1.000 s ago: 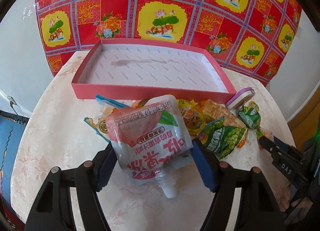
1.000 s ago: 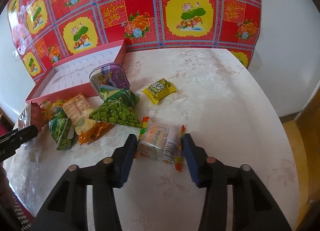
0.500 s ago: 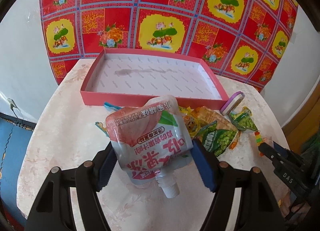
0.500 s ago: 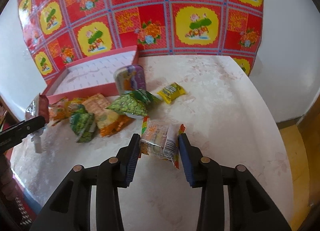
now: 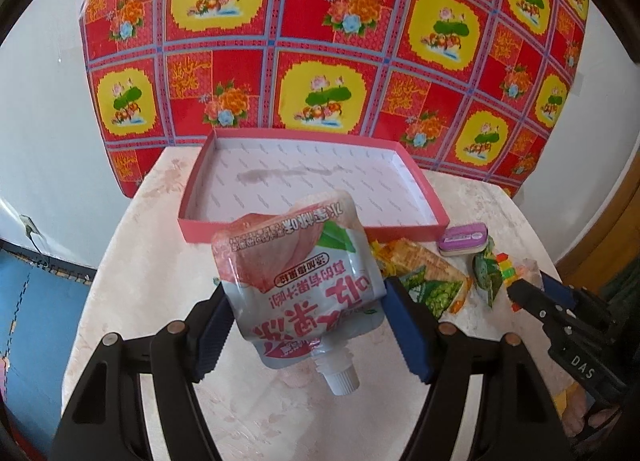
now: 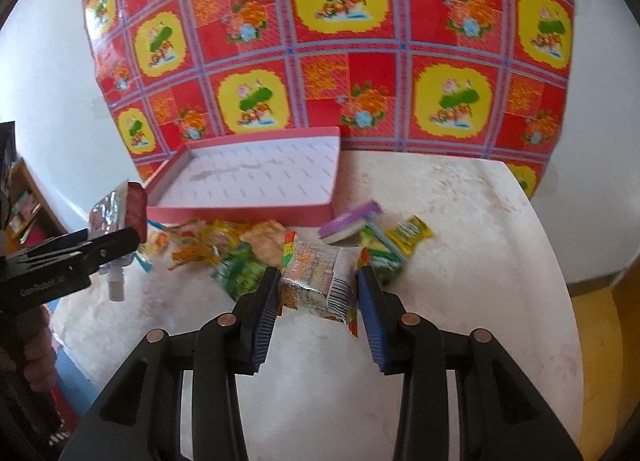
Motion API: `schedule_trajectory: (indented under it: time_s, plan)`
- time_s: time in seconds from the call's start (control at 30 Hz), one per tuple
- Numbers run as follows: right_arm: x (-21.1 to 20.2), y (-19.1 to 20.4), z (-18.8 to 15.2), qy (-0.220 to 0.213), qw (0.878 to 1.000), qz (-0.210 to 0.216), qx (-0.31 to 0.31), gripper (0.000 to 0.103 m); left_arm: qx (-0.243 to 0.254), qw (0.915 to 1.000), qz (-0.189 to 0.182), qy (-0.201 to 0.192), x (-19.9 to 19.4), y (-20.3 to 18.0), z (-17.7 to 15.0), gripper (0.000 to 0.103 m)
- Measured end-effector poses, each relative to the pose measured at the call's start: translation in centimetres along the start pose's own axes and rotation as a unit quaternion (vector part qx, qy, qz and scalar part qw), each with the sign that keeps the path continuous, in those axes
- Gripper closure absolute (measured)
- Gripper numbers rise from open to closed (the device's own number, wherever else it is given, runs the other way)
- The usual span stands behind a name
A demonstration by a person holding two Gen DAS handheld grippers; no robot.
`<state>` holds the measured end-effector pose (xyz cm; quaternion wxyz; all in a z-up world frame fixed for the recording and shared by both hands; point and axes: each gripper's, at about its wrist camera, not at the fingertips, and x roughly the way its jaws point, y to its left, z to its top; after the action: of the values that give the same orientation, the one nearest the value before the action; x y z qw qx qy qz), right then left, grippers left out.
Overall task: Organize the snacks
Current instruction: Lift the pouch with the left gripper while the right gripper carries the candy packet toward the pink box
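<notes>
My left hand-held gripper (image 5: 306, 323) is clamped on a peach jelly pouch (image 5: 298, 281), its blue pads pressing both side edges; the pouch hangs upside down, white screw cap (image 5: 341, 379) pointing back toward me, clear of the worktop (image 5: 144, 269). Beyond it I see the pink tray (image 5: 304, 230) with its white patterned floor, sitting at the far side of the worktop against the red floral cloth (image 5: 328, 41). My right hand-held gripper (image 6: 318, 301) is grasping a clear wrapped snack packet (image 6: 316, 285) with rainbow-striped ends, squeezed between the two pads and lifted off the surface. Under and behind that packet the loose heap lies just in front of the tray's near wall: a green pea bag (image 6: 240, 275), an orange cracker pack (image 5: 424, 265), a yellow packet (image 6: 408, 233) off to the right, and a small purple tin (image 5: 462, 239) close to the tray's right corner. From the right wrist view I can see the left gripper at the picture's left edge with the pouch seen edge-on, held above the worktop's near-left part. The right view is somewhat blurred, so I cannot read the smaller wrappers.
</notes>
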<state>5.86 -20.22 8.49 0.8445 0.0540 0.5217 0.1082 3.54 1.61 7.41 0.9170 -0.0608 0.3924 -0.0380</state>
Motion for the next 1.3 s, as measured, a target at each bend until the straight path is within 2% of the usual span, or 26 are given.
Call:
schedule_trajectory:
  time_s: [0.43,0.83,1.13,1.3]
  plan:
    - [1.8,1.2,4.5,0.007,0.999,0.049,0.006,0.063,0.019,0.9996,0.013,-0.014,0.7,0.5,3.7,0.027]
    - [4.7,2.5,9.4,0.006,0.998,0.068,-0.001,0.063,0.020,0.9995,0.016,-0.020,2.8,0.9,7.9,0.027]
    - [8.3,2.7,12.0,0.015,0.997,0.074,0.007,0.063,0.008,0.9994,0.029,-0.017,6.0,1.7,10.0,0.027]
    - [11.1,2.6,12.4,0.024,0.997,0.074,0.015,0.063,-0.006,0.9995,0.030,0.005,8.9,2.2,10.2,0.028]
